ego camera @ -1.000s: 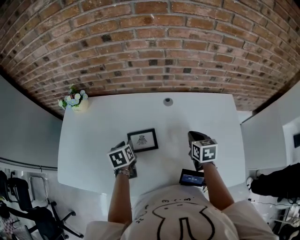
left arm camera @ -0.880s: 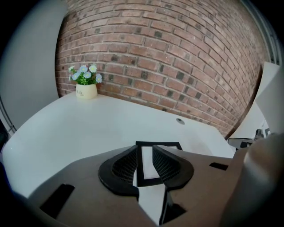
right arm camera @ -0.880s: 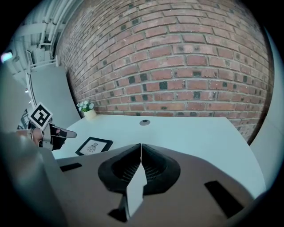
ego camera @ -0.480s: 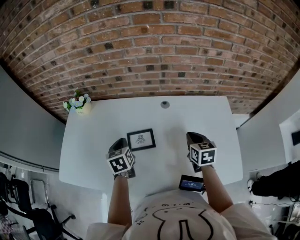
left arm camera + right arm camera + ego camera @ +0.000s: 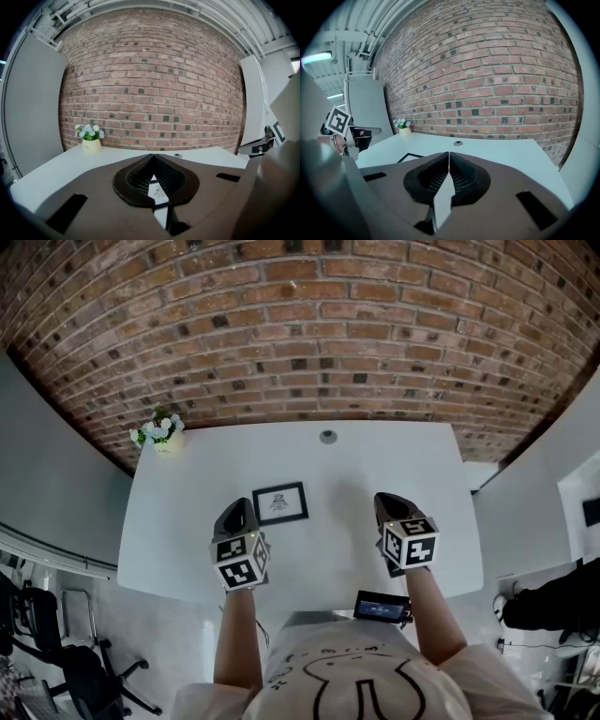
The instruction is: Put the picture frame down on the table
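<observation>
The picture frame lies flat and face up on the white bench, with nothing touching it. The left gripper, low beside the frame's edge a second ago, has lifted clear, and the frame now sits at its 1 o'clock. Its jaws are pressed together on nothing. So are those of the right gripper, off at the frame's 3 o'clock. The task looks done.

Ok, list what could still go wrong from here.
1. The left claw, its jaws just closed on nothing, hangs close by the picture frame lying flat on the table; a careless sweep could shove it askew.
2. The flower pot stands near the table's far left corner; a wide left-arm swing might tip it off.
</observation>
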{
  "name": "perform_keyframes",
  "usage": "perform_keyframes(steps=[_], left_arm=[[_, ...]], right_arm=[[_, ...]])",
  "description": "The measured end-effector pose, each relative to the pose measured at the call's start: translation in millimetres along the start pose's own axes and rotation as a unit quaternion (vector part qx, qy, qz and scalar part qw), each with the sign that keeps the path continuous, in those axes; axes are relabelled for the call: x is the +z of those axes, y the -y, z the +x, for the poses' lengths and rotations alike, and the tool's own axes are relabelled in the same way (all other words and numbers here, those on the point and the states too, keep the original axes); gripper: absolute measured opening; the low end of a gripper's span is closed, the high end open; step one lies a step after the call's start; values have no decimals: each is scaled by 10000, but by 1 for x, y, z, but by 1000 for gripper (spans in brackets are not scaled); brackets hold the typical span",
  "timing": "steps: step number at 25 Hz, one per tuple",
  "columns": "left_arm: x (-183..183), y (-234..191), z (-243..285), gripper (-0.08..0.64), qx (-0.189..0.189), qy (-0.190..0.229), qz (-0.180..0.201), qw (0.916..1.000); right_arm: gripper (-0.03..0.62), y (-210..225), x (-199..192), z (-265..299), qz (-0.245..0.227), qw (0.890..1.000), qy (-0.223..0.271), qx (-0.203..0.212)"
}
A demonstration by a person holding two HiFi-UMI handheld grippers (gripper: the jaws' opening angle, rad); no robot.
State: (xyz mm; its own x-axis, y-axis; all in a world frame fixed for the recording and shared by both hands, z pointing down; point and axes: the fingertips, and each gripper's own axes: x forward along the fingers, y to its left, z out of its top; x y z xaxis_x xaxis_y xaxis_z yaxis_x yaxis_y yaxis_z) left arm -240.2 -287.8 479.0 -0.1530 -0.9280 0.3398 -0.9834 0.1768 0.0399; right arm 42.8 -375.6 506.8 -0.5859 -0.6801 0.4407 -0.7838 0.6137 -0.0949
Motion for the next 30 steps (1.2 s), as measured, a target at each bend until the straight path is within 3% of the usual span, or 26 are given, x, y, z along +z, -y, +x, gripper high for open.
perform_keyframes(steps=[7, 13, 19, 24, 30], left_arm=[[17, 6, -8, 12, -285, 301, 407, 9983], [41, 7, -21, 11, -519, 908, 505, 9932], [74, -7, -36, 11, -536, 1498, 596, 9855], [90, -13, -45, 11, -691, 1799, 510, 9799], [109, -16, -52, 11, -789, 2061, 642, 9732]], right_arm=[[17, -10, 18, -8, -108, 9994, 342, 35], [17, -23, 43, -17, -239, 9957, 875, 178], [17, -32, 69, -26, -594, 9910, 1196, -39], [17, -43, 87, -42, -875, 9822, 1656, -127], [17, -52, 99, -53, -956, 9777, 1854, -235]])
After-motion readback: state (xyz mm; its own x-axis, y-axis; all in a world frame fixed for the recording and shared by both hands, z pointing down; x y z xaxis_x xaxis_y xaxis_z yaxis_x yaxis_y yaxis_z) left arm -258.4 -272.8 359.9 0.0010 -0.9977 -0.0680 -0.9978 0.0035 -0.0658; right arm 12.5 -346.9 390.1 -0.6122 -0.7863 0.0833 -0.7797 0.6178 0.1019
